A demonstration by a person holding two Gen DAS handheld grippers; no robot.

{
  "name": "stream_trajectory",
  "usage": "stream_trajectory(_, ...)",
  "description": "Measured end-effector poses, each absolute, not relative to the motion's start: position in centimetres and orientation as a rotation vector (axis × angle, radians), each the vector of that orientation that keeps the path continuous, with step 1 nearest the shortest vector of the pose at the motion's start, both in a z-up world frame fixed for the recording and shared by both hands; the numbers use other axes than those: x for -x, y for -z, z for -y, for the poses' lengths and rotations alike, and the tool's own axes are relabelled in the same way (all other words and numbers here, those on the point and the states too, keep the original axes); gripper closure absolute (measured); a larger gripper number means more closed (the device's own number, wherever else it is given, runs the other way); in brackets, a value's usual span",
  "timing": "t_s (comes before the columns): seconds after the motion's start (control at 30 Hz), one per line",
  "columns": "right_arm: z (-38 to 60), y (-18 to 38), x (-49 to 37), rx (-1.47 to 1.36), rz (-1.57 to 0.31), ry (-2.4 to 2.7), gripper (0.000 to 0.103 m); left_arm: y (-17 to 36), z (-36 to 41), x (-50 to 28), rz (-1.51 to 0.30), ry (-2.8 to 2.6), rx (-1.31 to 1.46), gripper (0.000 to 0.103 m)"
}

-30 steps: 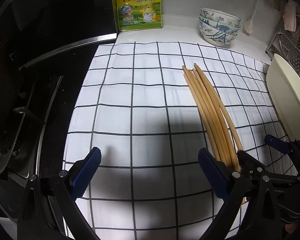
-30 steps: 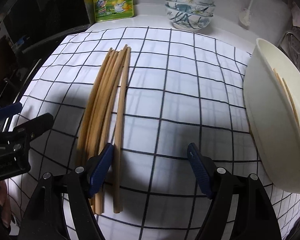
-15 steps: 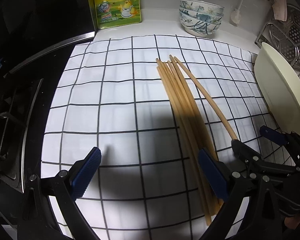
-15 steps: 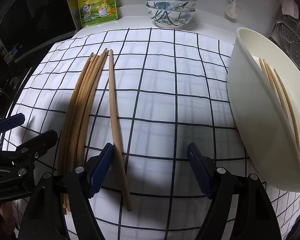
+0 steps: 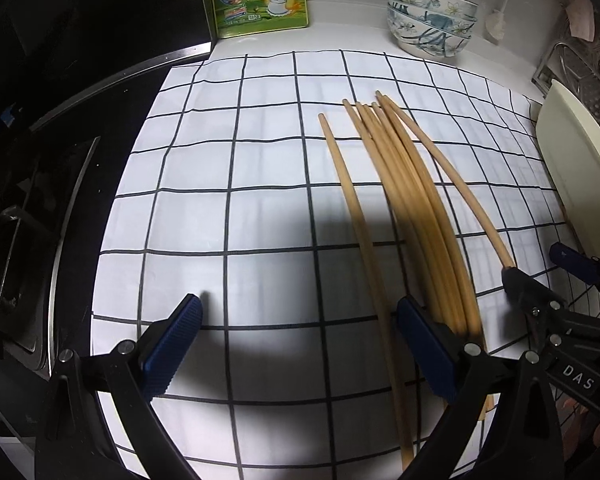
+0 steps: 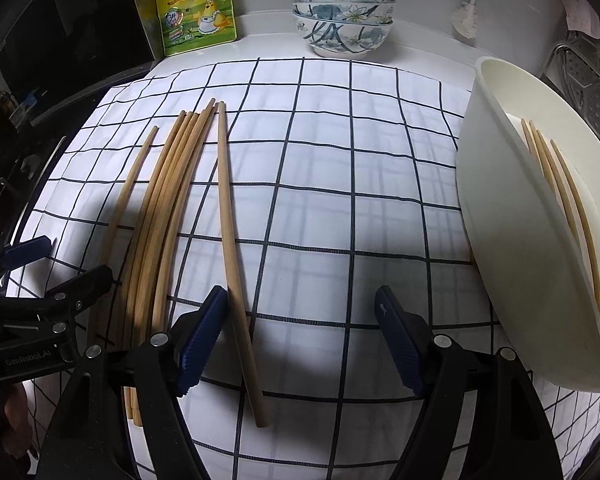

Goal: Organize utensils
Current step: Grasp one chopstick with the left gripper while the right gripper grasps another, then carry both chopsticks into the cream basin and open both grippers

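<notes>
While both grippers hover low over checked cloth [image 5: 228, 216] on table, neither grips anything. Left gripper [image 5: 296, 344] jaws wide; one chopstick [image 5: 356, 216] lies between them. Right gripper [image 6: 300, 340] jaws wide; single chopstick [image 6: 232, 240] just beside its left finger. Chopstick bundle [image 6: 160, 232] between singles. More chopsticks [image 6: 560, 184] inside cream basin [image 6: 500, 208], right edge of cloth.

Bare checked cloth [image 6: 332, 184] lies open between the loose chopsticks [image 6: 172, 208] and the cream tub [image 6: 512, 264] at right. Stacked bowls [image 6: 342, 20] and a seasoning pouch [image 6: 196, 10] block the far edge
</notes>
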State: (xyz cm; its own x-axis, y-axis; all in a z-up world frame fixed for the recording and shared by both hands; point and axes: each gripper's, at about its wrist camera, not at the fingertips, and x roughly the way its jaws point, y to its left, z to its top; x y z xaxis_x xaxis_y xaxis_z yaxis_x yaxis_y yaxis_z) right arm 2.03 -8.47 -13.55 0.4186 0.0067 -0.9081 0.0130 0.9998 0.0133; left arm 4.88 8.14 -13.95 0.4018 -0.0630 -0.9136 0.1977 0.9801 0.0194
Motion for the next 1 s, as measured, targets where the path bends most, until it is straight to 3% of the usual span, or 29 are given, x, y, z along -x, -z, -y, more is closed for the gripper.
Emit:
stream_trajectory(0.37, 7.4, 13.6, -2.8, 0.044, -1.095, -0.018, 0.031, 14.0, -8.2, -5.4, -1.132, 0.137, -0.120, 0.009)
stream_trajectory(0.47, 6.7, 13.5, -2.6, 0.073, -1.073, -0.050, 0.046, 13.7, -8.1, -5.2, -1.117, 0.141, -0.112, 0.026)
stream_trajectory(0.57, 6.0, 13.4, -2.4, 0.091, -1.064, -0.077, 0.061, 13.2, -7.4, -4.9, -1.107, 0.174, -0.124, 0.054)
stream_trajectory(0.7, 5.3, 13.2, -2.4, 0.098, -1.075, -0.124, 0.094, 12.9, -7.1, -4.9, -1.119, 0.209, -0.118, 0.095)
stream_trajectory(1.0, 6.2, 12.4, -2.2, -0.001, -1.081, -0.133, 0.097, 12.5, -7.4, -4.7, -1.152, 0.234, -0.108, 0.096)
